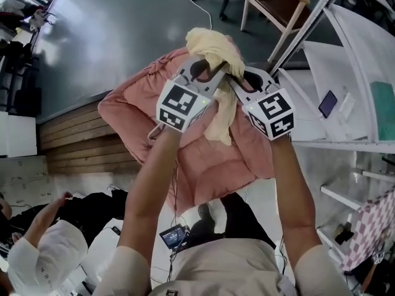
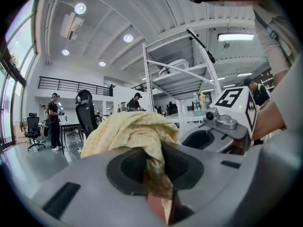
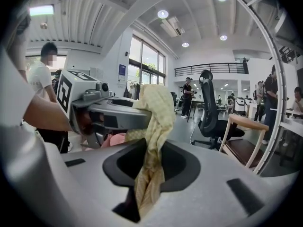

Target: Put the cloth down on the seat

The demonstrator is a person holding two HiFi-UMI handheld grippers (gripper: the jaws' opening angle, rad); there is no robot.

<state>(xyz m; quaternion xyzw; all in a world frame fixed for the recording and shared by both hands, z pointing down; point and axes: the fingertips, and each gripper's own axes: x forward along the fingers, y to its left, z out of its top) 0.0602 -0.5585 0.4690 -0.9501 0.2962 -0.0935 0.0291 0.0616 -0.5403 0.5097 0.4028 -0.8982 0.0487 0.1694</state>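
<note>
A pale yellow cloth (image 1: 212, 47) is bunched up between both grippers, with one end hanging down over a pink cushioned seat (image 1: 139, 100) below. My left gripper (image 1: 212, 74) is shut on the cloth, which runs into its jaws in the left gripper view (image 2: 130, 131). My right gripper (image 1: 234, 78) sits right beside it, jaws pinching a twisted strand of the cloth (image 3: 156, 110). The two grippers almost touch tip to tip. Each gripper shows in the other's view: the right gripper (image 2: 222, 126) and the left gripper (image 3: 111, 110).
A wooden chair (image 1: 278, 2) stands beyond the seat, seen too in the right gripper view (image 3: 246, 143). White shelving (image 1: 352, 79) lines the right. A wooden platform (image 1: 74, 140) lies left. A person (image 1: 43, 251) sits at lower left. A black office chair (image 3: 208, 112) stands behind.
</note>
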